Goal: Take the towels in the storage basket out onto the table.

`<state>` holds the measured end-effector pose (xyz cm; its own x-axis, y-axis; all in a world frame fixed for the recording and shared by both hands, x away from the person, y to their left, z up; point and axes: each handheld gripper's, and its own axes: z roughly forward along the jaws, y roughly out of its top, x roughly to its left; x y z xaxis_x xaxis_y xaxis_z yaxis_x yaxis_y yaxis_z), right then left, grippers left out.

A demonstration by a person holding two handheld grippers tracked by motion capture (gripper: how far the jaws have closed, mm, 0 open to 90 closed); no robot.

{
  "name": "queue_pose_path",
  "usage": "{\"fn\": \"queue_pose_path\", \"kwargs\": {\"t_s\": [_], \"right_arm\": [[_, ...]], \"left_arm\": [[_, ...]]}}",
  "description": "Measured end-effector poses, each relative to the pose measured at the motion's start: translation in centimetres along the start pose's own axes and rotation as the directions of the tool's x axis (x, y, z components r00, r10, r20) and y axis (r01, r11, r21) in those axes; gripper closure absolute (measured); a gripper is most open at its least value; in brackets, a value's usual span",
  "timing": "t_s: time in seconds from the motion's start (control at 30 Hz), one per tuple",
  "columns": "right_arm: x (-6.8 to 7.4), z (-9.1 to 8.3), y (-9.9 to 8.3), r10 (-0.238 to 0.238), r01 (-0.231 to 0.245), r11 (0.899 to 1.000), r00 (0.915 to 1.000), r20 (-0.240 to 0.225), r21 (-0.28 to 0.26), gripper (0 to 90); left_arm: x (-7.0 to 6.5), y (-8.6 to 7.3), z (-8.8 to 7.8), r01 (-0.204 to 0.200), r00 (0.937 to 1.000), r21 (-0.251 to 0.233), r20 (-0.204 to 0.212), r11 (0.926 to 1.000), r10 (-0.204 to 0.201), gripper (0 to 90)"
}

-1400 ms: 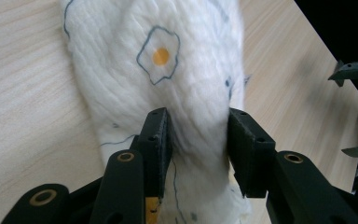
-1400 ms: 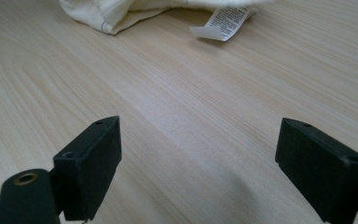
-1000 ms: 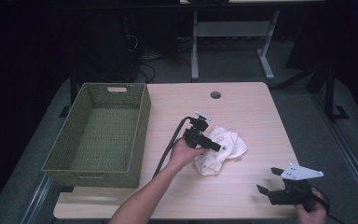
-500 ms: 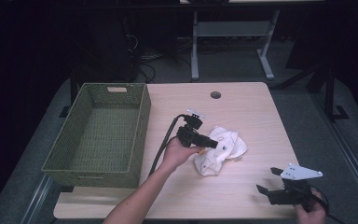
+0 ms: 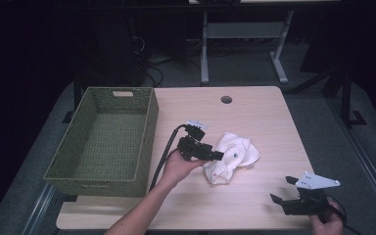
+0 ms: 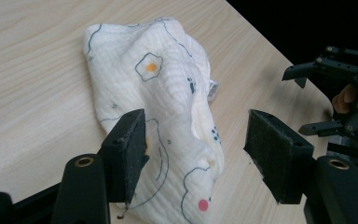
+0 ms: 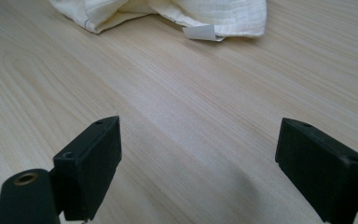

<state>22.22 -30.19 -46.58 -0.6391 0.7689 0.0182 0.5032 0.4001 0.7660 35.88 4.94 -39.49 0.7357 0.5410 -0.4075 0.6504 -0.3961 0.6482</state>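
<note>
Pale wooden table (image 5: 254, 112), seen from above, with a green woven basket (image 5: 103, 137) at its left edge and a small round grommet hole (image 5: 226, 99) near its far edge. Crumpled white cloth (image 5: 232, 155) lying on the table to the right of the basket, apart from it, roughly mid-table; printed with small egg and dot motifs, with a sewn label (image 6: 213, 88) at one edge.

Left gripper (image 5: 214, 155) held in the left hand (image 5: 178, 166), pointing rightward at the cloth's near-left edge, black cable (image 5: 164, 156) trailing back toward the basket. Jaws apart, just having been opening; in the left gripper view, cloth (image 6: 163, 107) lying between and beyond the two pads (image 6: 130, 149), left pad at the fabric's edge, right pad clear of it above bare wood, no squeeze on the fabric.

Right gripper (image 5: 286, 193) low over the table's near-right corner, held by the right hand (image 5: 329, 223), grey three-cornered plate (image 5: 317, 181) on top. Jaws wide apart over bare wood, nothing between them; in the right gripper view, cloth (image 7: 168, 14) well ahead at the top, label (image 7: 200, 31) facing the camera.
</note>
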Motion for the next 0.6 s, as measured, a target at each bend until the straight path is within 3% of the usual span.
{"fn": "queue_pose_path", "kwargs": {"t_s": [0.4,0.6], "right_arm": [[0.0,0.1,0.0,0.001,-0.001,1.000,1.0000,0.000,0.008,14.0],[0.0,0.3,0.0,-0.003,0.003,1.000,1.0000,-0.002,0.010,14.0]], "left_arm": [[0.1,-1.7,-0.9,-0.010,0.9994,0.013,-0.034,0.9999,0.011,30.9],[0.1,-2.6,-1.5,-0.007,0.9996,-0.006,-0.026,1.0000,0.007,29.9]]}}
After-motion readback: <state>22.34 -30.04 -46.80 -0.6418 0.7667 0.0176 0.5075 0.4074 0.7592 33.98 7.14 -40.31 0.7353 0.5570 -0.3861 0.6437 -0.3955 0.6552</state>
